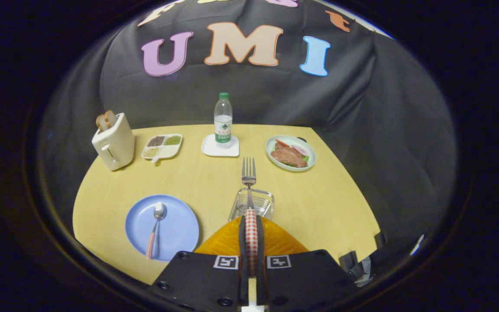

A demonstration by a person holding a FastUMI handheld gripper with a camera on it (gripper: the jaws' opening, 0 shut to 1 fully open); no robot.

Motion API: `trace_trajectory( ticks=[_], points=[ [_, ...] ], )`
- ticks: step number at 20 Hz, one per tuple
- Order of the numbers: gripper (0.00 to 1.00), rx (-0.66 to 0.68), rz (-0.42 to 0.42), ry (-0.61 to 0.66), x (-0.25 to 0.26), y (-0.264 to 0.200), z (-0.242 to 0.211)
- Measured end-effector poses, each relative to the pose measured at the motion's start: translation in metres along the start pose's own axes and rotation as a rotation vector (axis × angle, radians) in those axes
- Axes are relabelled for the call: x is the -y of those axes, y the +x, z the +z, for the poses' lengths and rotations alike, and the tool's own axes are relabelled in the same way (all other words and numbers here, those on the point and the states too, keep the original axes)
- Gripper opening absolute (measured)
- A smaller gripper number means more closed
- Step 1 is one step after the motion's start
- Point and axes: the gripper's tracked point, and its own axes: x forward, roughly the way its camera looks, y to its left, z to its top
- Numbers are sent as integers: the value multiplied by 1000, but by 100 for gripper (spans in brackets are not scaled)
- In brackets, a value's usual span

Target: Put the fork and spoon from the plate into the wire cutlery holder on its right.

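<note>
Gripper clamped on the fork, both fingers pressing its checked handle; fork sticks straight ahead, tines over and past the wire cutlery holder; holder sits just ahead of the fingers on the yellow table; blue plate left of the holder, spoon lying on it; beyond the holder a water bottle on a white coaster; toaster and divided dish far left of it, food plate far right.
</note>
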Motion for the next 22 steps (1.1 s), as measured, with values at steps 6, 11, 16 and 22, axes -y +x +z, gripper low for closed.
trace_trajectory(
  ticks=[6, 11, 16, 22],
  points=[
    [10, -282, 80, -102, 10, 1, -35],
    [10, -491, 106, -113, 13, 16, -41],
    [10, -647, 107, -49, 7, 38, -41],
    [12, -753, 92, -33, 4, 64, -46]
  ],
)
